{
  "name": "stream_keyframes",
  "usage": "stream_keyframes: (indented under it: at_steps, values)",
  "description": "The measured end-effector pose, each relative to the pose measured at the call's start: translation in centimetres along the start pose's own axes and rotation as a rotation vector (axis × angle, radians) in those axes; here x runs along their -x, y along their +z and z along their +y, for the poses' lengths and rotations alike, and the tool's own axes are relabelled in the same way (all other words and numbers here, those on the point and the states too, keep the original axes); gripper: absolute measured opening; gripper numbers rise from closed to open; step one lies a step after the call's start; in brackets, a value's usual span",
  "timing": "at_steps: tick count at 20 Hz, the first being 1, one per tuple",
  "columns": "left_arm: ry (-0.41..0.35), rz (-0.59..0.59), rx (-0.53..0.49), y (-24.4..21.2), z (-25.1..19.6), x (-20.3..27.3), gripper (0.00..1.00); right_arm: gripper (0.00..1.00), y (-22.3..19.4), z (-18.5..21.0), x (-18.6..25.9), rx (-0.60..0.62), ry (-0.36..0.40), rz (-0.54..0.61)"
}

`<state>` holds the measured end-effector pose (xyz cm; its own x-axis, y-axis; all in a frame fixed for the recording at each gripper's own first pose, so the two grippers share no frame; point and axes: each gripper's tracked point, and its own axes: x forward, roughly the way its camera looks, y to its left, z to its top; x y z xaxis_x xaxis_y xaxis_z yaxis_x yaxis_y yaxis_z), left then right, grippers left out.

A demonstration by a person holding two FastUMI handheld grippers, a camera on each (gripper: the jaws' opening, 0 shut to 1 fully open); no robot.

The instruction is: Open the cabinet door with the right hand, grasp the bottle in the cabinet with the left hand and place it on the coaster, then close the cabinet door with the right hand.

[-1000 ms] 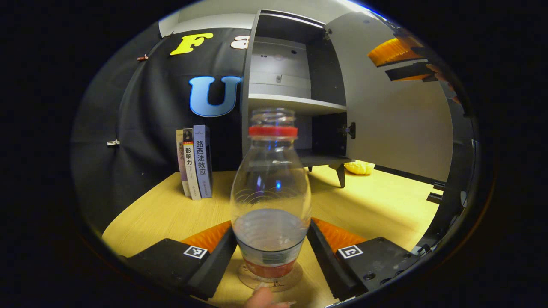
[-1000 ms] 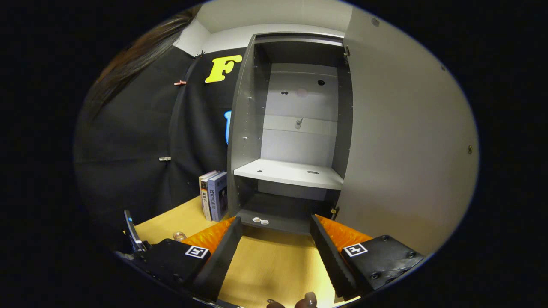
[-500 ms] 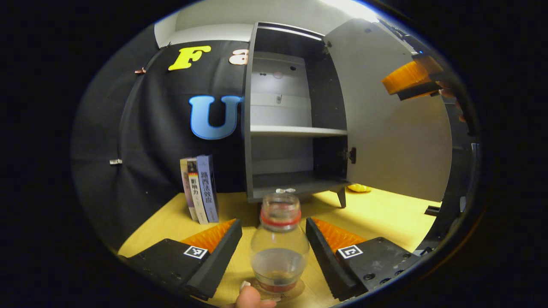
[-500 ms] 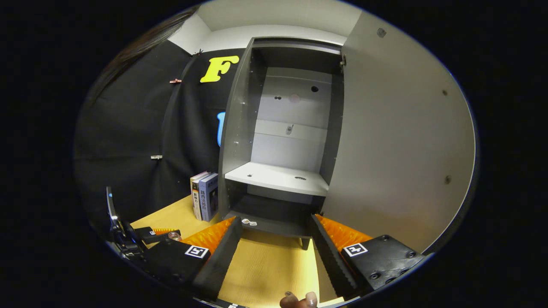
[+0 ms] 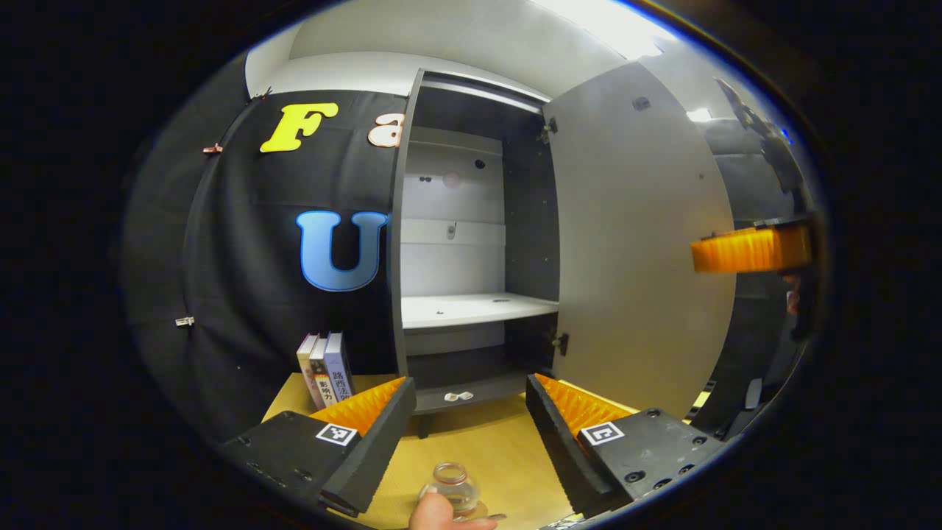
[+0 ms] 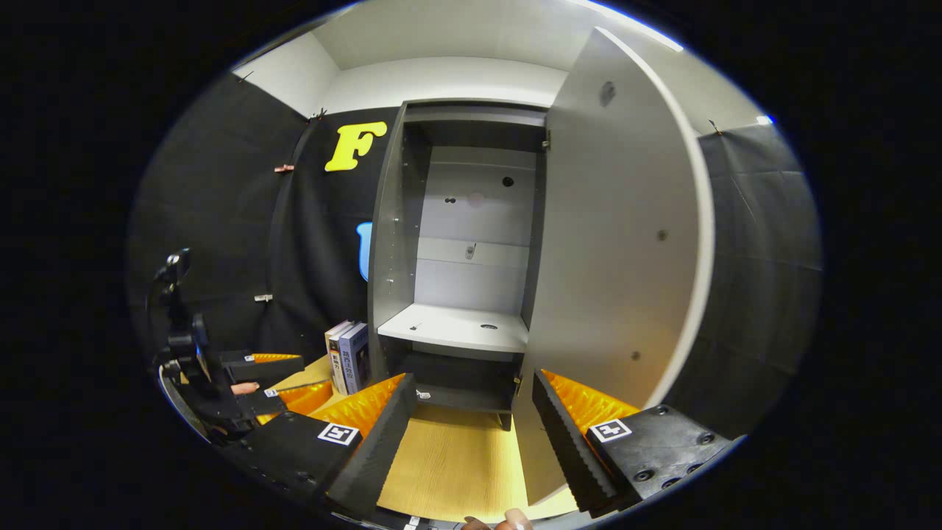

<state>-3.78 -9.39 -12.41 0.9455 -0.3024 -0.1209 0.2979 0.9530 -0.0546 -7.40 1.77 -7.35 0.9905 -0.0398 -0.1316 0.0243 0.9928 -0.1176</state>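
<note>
The clear plastic bottle (image 5: pixel 453 489) with a little liquid in its base stands on the pale wooden worktop (image 5: pixel 478 449), low between the fingers of the left tool (image 5: pixel 469 419), which are spread wide and touch nothing. The coaster under it cannot be made out. The tall grey cabinet door (image 6: pixel 611 243) hangs fully open, and the right tool (image 6: pixel 471 427), also spread apart and empty, points at the door's lower inner face.

The remaining step looks to be closing the door. The right tool faces the inside of the panel, so a push from here would swing it wider; it likely has to get behind the free edge first. A hard shove could slam the grey cabinet (image 6: pixel 456 243) and rock it on its thin legs. The left tool hangs close above the bottle, and a careless move could tip it.
</note>
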Motion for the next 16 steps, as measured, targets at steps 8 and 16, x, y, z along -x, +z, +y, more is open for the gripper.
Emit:
stream_keyframes:
  at_steps: [8,16]
  values:
    - [-0.094,-0.016,-0.034,5.6,-5.3,-2.4,0.95,0.94,1.0,-11.7,6.5,-0.069,-0.254,-0.042]
    - [-0.031,-0.029,-0.030,6.2,-8.4,-1.9,0.94,0.98,3.2,-19.0,3.1,-0.141,-0.233,-0.109]
